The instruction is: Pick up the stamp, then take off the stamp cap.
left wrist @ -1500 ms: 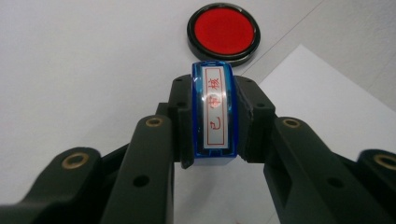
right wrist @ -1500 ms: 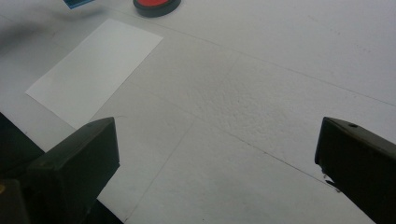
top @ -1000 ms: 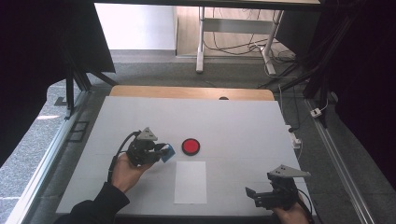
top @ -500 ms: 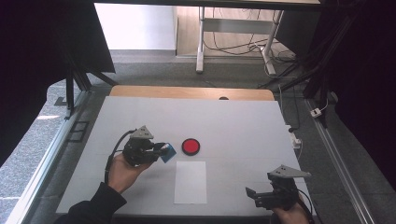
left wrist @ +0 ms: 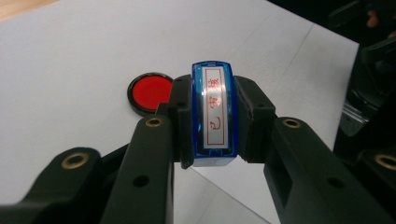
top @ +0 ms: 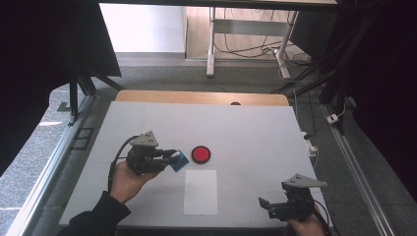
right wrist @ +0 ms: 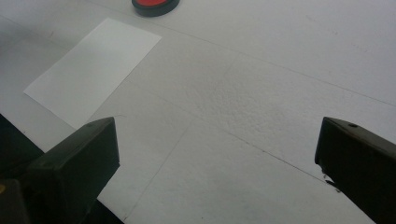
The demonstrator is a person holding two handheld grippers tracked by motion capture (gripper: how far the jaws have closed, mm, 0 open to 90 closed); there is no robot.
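The left gripper (top: pixel 169 156) is grasping a blue stamp (top: pixel 179 160), its two black jaws pressing on the stamp's long sides. In the left gripper view the stamp (left wrist: pixel 213 114) is standing between the jaws with its printing face turned toward the camera; that face is showing red characters inside a red rectangular frame. In the high view the stamp is hanging above the white table (top: pixel 255 132), clear of the surface, at the nine o'clock side of the red ink pad (top: pixel 200 154) and just beside it without touching. The ink pad (left wrist: pixel 150 92) is lying open on the table, a round red disc in a black rim, appearing at about ten o'clock from the stamp in the left gripper view.

A white sheet of paper (top: pixel 200 191) is lying flat at six o'clock from the ink pad, near it but apart. The stamp is sitting at roughly eleven o'clock from the sheet.

The right gripper (top: pixel 265 206) is resting at the near right corner of the table, at about three o'clock from the sheet and well apart from it. Its jaws are standing wide apart with nothing between them, as the right gripper view shows; beyond them the paper (right wrist: pixel 93 70) and the edge of the ink pad (right wrist: pixel 155 5) are lying on the table.
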